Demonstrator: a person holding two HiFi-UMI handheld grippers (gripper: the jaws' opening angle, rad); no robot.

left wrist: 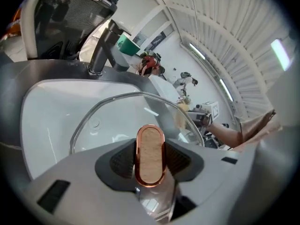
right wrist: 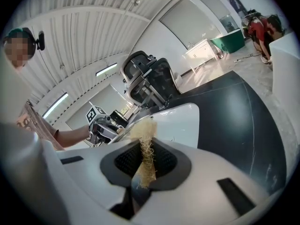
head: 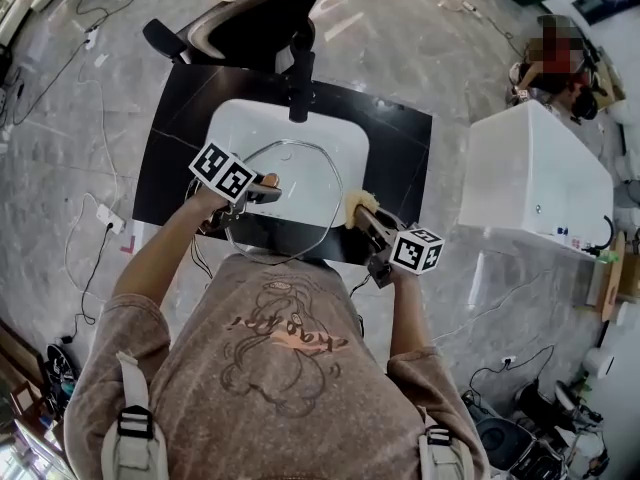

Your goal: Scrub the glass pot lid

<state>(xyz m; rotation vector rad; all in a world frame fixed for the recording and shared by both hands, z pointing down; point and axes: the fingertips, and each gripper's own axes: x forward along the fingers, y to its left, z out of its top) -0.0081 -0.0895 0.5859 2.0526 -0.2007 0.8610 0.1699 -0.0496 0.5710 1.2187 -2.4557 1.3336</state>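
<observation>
A round glass pot lid (head: pixel 285 193) is held over the white sink (head: pixel 240 128), tilted on edge. Its wooden, copper-rimmed knob (left wrist: pixel 149 154) sits between the jaws of my left gripper (head: pixel 262 188), which is shut on it; the metal-rimmed glass (left wrist: pixel 117 111) stretches away in front. My right gripper (head: pixel 362 218) is shut on a pale yellow fibre scrubber (head: pixel 356 206) (right wrist: pixel 144 149) at the lid's right rim. Whether the scrubber touches the glass I cannot tell. The left gripper (right wrist: pixel 101 128) shows far off in the right gripper view.
The sink sits in a black countertop (head: pixel 400 138) with a black faucet (head: pixel 299 83) at the back. An office chair (head: pixel 250 8) stands behind. A white box-shaped appliance (head: pixel 535 183) is to the right. Cables lie across the marble floor (head: pixel 60 168).
</observation>
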